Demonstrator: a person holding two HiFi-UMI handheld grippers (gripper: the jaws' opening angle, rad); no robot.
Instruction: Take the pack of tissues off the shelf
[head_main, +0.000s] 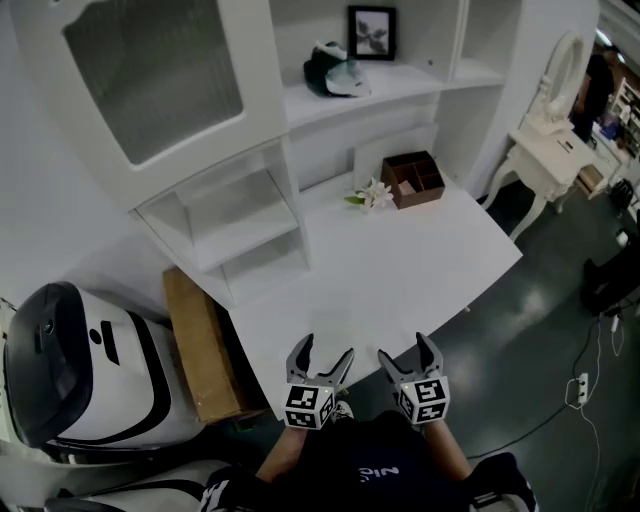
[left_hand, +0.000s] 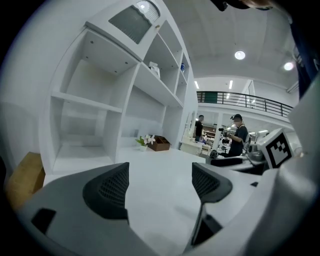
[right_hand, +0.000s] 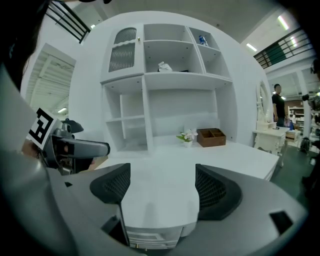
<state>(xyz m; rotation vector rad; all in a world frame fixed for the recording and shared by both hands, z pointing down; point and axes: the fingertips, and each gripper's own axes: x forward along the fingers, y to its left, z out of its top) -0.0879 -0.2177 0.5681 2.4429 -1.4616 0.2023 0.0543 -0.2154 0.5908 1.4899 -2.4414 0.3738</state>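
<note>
Approach step I'd say: left tool and right tool both wide open, empty, bottom centre. Next: reach for the pack of tissues on the top-centre shelf.

white desk before me, white shelf unit at its back against white wall. dark grey floor on my right, white dressing table with oval mirror there. round ceiling lights overhead.

Tissue pk on upper shelf
</note>
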